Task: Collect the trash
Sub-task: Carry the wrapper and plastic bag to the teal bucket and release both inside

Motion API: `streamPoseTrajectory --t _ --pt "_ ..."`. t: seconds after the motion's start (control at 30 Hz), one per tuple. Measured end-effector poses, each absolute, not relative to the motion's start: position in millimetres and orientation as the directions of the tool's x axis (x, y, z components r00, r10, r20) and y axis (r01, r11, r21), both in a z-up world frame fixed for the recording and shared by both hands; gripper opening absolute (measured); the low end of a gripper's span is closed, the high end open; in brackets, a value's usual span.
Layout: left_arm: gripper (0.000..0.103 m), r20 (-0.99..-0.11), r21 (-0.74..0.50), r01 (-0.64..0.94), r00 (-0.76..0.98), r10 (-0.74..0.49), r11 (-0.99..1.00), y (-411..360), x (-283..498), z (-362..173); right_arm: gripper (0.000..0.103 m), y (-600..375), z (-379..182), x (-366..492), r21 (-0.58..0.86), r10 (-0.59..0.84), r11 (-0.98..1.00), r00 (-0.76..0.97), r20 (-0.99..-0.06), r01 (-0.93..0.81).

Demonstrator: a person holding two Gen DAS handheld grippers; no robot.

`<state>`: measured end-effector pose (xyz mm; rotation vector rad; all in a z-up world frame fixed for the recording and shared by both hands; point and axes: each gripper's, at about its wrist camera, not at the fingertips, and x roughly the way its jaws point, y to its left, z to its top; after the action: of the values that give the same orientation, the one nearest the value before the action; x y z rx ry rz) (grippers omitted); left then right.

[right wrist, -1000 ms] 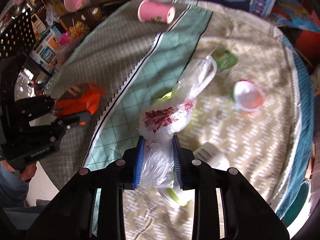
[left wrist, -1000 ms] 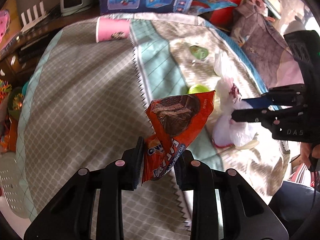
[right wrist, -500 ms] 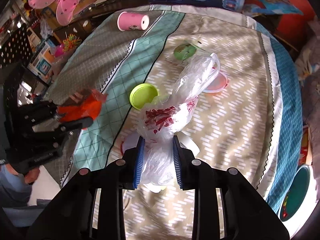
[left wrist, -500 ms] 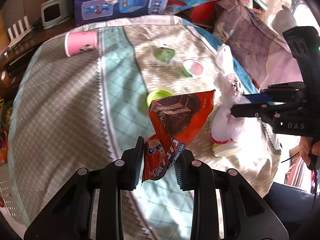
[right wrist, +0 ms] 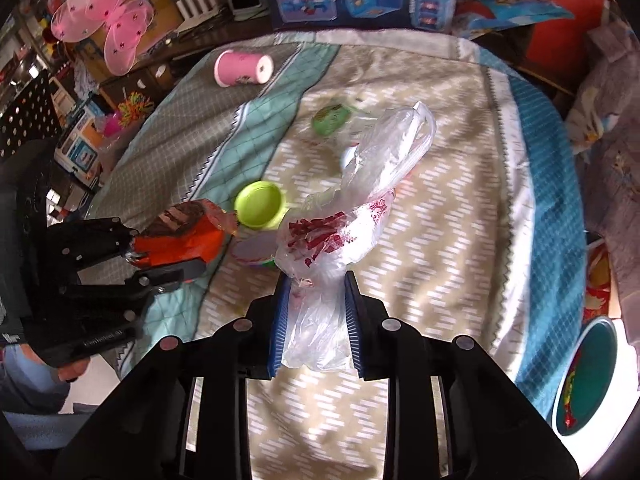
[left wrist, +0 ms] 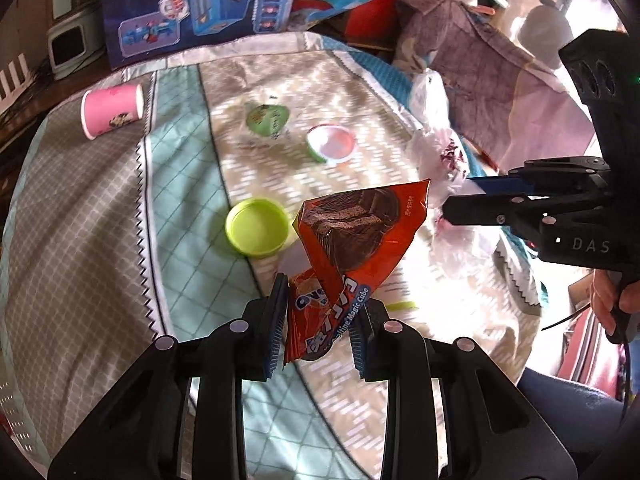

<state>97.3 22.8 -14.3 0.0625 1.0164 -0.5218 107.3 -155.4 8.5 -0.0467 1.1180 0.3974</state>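
While your left gripper (left wrist: pixel 320 320) clamped its jaws on the near corner of the light, crinkly orange wrapper (left wrist: pixel 356 236) above the bed (left wrist: pixel 80 200), your right gripper (right wrist: pixel 316 320) pinched the limp, slippery plastic bag (right wrist: pixel 340 232) by its bunched base.

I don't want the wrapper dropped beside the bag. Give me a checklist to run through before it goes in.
1. Left gripper clamped on the orange snack wrapper: ok.
2. Right gripper clamped on the clear plastic bag: ok.
3. Bag mouth open to receive the wrapper: not ok; the bag is bunched between the pads, handles hanging loose.
4. Wrapper lifted clear of the quilt: ok.
5. Wrapper next to the bag: ok, side by side in both views.
6. Other trash left: not ok; green lid, pink cup and small tub lie on the quilt.
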Motion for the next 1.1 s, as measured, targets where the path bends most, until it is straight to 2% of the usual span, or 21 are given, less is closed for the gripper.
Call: streamPoseTrajectory --t 0.37,0.73,1.1 --pt "0.029 -0.818 -0.159 0.574 0.379 -0.433 0.803 -64.1 94.4 3.2 0.025 -278.8 4.9 72.7 0.137 0.183 0.981 0.41 -0.893 -0.139" --pt "0.03 -0.837 -0.115 0.717 0.302 -0.456 0.687 -196.3 87.1 0.5 0.025 -419.2 -9.1 32.1 0.093 0.046 0.992 0.442 -0.896 0.086" --pt "0.031 -0.875 -0.11 0.823 0.186 -0.448 0.557 -337.6 79.4 -23.2 0.025 -571.3 -34.9 -19.6 0.133 -0.041 0.929 0.455 -0.89 0.344"
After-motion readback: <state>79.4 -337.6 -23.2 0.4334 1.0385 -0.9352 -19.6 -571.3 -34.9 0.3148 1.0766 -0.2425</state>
